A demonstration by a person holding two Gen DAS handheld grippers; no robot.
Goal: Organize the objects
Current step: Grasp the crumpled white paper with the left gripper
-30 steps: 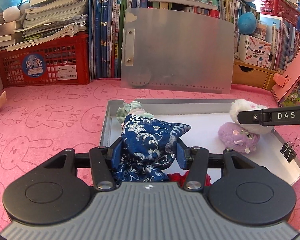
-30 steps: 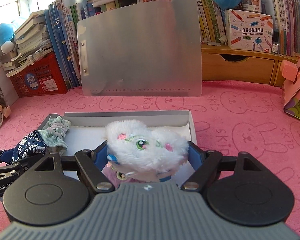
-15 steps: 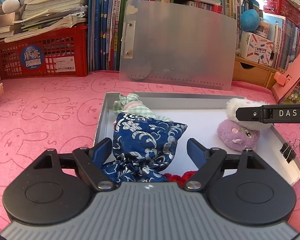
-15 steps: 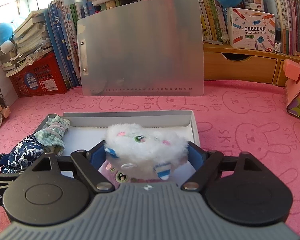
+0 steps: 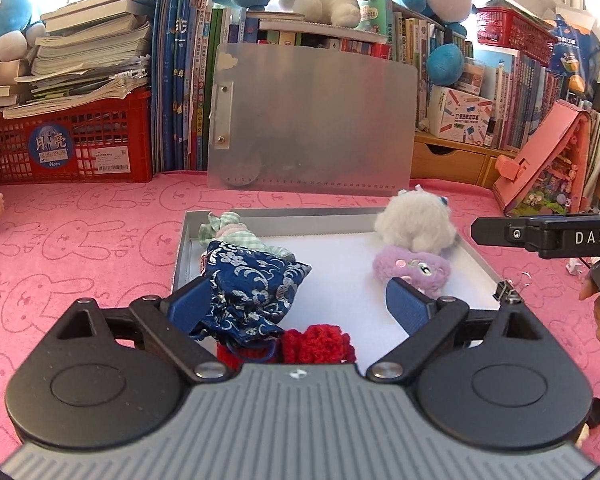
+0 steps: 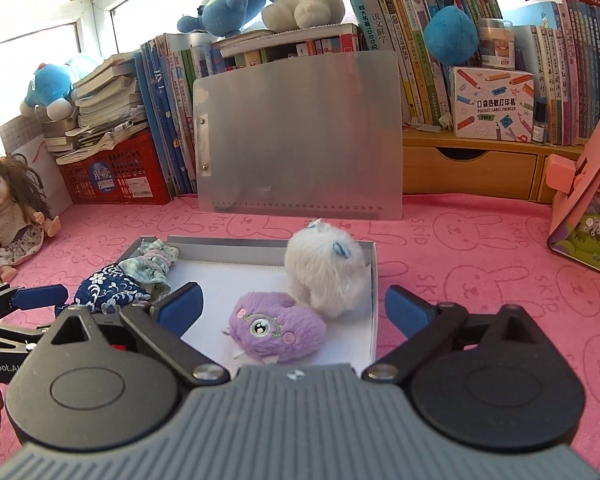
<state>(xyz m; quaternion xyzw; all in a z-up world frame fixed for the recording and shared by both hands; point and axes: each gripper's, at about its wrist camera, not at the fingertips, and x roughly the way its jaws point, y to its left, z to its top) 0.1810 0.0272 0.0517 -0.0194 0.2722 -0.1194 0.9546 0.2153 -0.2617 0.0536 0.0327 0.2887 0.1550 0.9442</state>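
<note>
Pink cloth printed with rabbit outlines covers the worktop [image 5: 80, 240], and a shallow grey tray [image 6: 374, 280] with a white floor sits on it in front of a frosted clipboard [image 6: 300, 132] that leans on a row of books.

At the tray's left end lies a blue brocade pouch [image 5: 256, 276] with a silver floral pattern. A green checked scrunchie [image 5: 228, 232] lies just behind it at the far left corner, and a red knitted piece [image 5: 316, 344] shows at the pouch's near side. The left gripper [image 5: 300, 304] has just been spreading its jaws and they now stand wide. The pouch rests against the left blue pad while the right pad is well clear of it, so nothing is clamped.

At the tray's right end a white fluffy plush [image 6: 326, 268] sits against the far right corner, with a purple plush [image 6: 276, 332] touching it on the near side. The right gripper [image 6: 292, 308] has likewise just been opening and its jaws are wide. The purple plush lies between the pads without touching either one.

A black binder clip [image 5: 508, 292] grips the tray's right rim. A doll [image 6: 10, 216] sits on the cloth far to the left, beside a red crate [image 6: 116, 176] stacked with books.
</note>
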